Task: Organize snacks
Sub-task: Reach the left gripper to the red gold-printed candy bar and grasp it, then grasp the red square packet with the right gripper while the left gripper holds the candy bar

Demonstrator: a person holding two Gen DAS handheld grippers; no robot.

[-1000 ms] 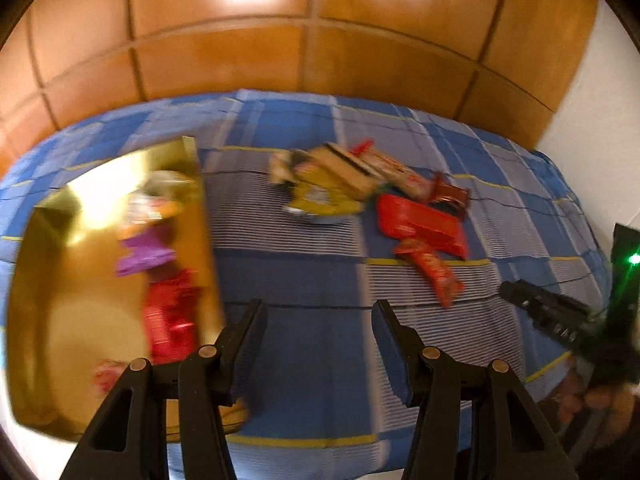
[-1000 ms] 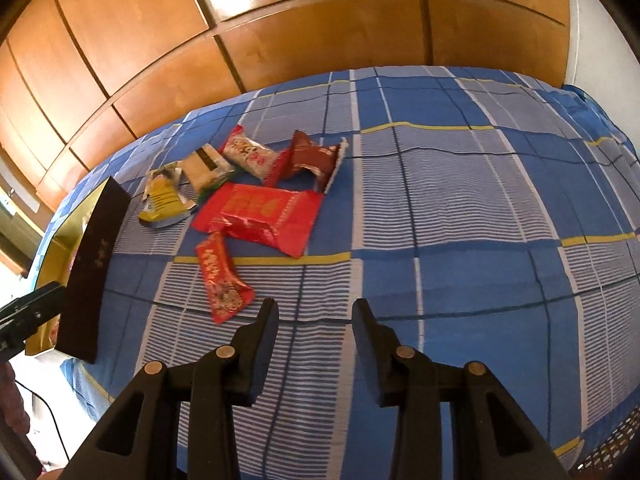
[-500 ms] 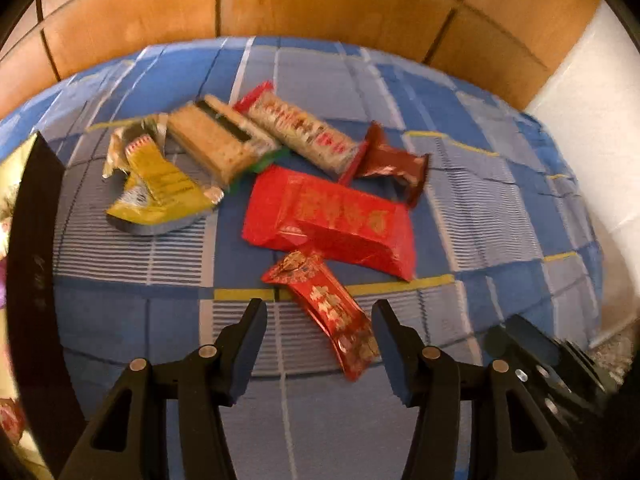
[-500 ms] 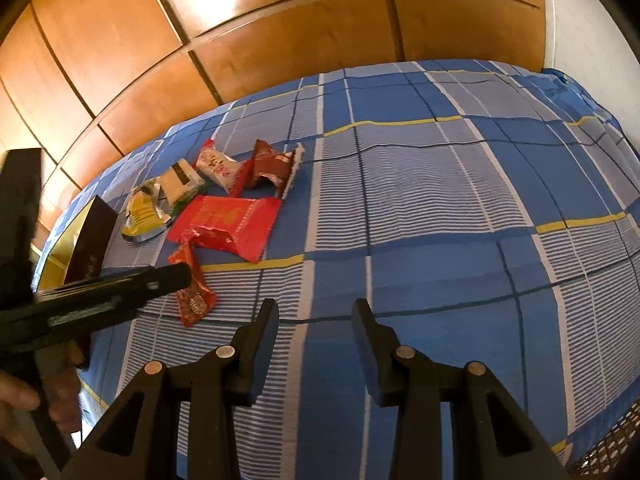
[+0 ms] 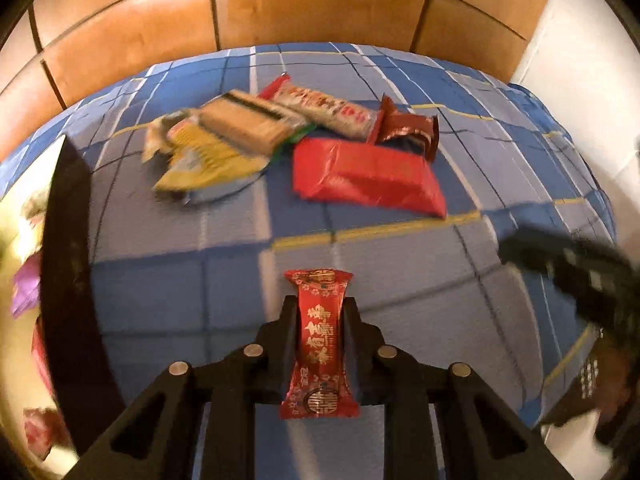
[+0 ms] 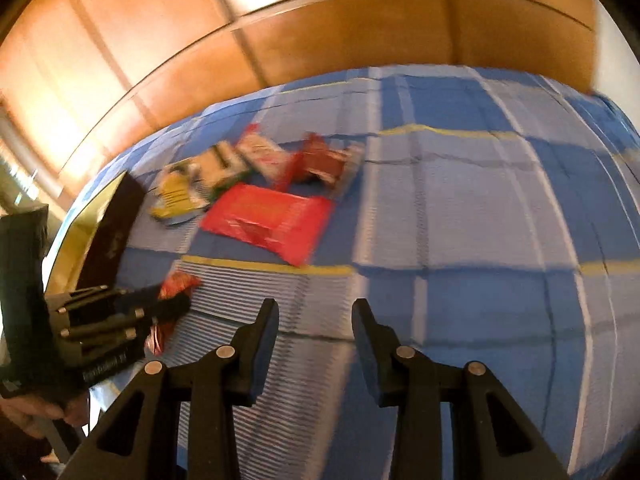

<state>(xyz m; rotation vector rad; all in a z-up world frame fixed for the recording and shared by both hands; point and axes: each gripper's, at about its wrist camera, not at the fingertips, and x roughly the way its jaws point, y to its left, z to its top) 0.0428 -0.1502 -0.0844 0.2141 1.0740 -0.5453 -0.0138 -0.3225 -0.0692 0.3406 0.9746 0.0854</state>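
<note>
My left gripper (image 5: 319,312) is shut on a small red candy packet (image 5: 319,344) with gold print, held just above the blue checked cloth (image 5: 224,280). Several snacks lie beyond it: a big red packet (image 5: 366,178), a yellow packet (image 5: 204,156), a beige biscuit bar (image 5: 246,126), a red-and-white packet (image 5: 324,106) and a dark red wrapper (image 5: 408,130). The gold box (image 5: 20,240) with snacks inside is at the left edge. My right gripper (image 6: 316,312) is open and empty over the cloth; the left gripper (image 6: 160,304) with the red packet (image 6: 178,284) shows at its left.
The gold box's dark side wall (image 5: 72,272) stands up at the left. Wooden panels (image 5: 320,12) rise behind the cloth and a white wall (image 5: 580,60) is on the right. The right gripper (image 5: 576,276) shows blurred at the right of the left wrist view.
My left gripper swung from the gold box over to the snacks and closed on the small red candy packet, lifting it. The right gripper has shifted slightly and stays open.
</note>
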